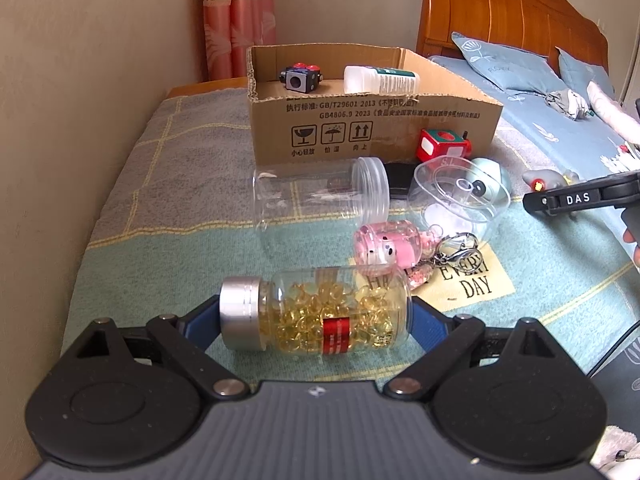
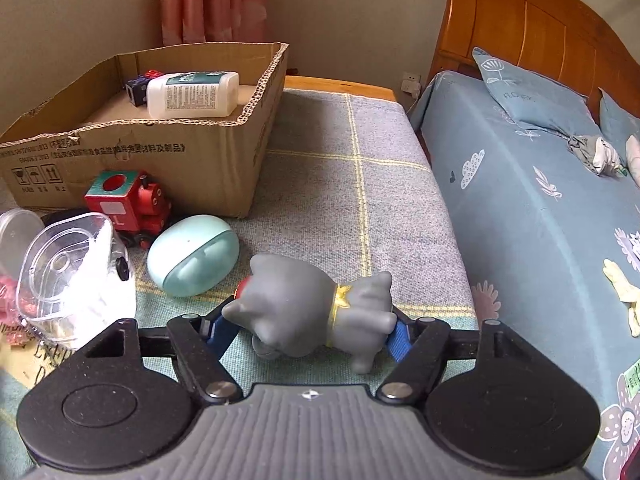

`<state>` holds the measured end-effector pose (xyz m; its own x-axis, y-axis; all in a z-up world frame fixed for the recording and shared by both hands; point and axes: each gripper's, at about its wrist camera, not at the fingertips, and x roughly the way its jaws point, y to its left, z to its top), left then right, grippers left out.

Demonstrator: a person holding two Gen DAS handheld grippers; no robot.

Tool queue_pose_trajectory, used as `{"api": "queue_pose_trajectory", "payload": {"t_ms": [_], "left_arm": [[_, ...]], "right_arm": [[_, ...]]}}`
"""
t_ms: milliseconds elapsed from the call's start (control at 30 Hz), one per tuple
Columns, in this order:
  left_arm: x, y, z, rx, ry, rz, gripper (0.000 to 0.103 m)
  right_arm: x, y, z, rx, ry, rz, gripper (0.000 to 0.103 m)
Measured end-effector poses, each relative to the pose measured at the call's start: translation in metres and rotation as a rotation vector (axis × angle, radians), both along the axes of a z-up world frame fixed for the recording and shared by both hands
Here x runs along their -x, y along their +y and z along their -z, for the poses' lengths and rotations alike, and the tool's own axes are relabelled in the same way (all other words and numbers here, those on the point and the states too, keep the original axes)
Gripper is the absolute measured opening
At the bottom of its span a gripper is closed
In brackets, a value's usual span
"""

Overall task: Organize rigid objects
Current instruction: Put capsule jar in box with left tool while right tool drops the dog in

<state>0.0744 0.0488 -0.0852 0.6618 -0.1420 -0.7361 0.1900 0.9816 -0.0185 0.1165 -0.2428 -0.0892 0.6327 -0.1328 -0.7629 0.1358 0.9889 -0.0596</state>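
Left wrist view: left claw (image 1: 316, 316) pinching capsule bottle (image 1: 320, 314); right claw (image 2: 308, 328) pinching grey cat figurine (image 2: 308, 308).
Lift both level, clear the cardboard box (image 1: 400, 120) wall, then lower inside beside the white bottle (image 1: 380, 79).

Pink curtain (image 1: 239, 20), wooden headboard (image 1: 508, 16), blue pillow (image 2: 532, 92), checked blanket (image 2: 344, 184)

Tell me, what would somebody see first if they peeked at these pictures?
Probably the bottle of golden capsules, lying sideways with its silver cap, squeezed in the left gripper close to the camera. Next, the grey cat toy on its side, held in the right gripper. Behind them stands an open cardboard box with a white bottle and a dark cube toy inside.
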Motion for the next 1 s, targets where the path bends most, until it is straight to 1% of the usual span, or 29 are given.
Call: {"api": "queue_pose_trajectory", "payload": {"t_ms": [133, 233, 300, 433, 667, 800, 1000], "left_arm": [[0.001, -0.002, -0.004, -0.012, -0.015, -0.005, 0.094], [0.0, -0.004, -0.004, -0.028, -0.01, -0.009, 0.094], [0.001, -0.005, -0.004, -0.033, -0.008, -0.012, 0.093], [0.0, -0.003, -0.003, -0.016, 0.0, -0.015, 0.093], [0.0, -0.003, -0.007, -0.028, 0.023, 0.002, 0.093], [0.002, -0.002, -0.014, -0.029, 0.023, 0.015, 0.093], [0.003, -0.002, -0.035, -0.047, -0.008, 0.034, 0.093]], "right_arm": [[0.008, 0.004, -0.003, -0.027, 0.008, -0.036, 0.077], [0.013, 0.007, -0.003, -0.032, 0.011, -0.062, 0.077], [0.015, 0.01, -0.003, -0.026, 0.012, -0.075, 0.077], [0.017, 0.013, -0.004, -0.027, 0.012, -0.096, 0.077], [0.021, 0.013, -0.009, -0.003, 0.012, -0.137, 0.077], [0.026, 0.013, -0.015, 0.02, 0.016, -0.17, 0.077], [0.029, 0.014, -0.029, 0.027, 0.016, -0.229, 0.077]]}}
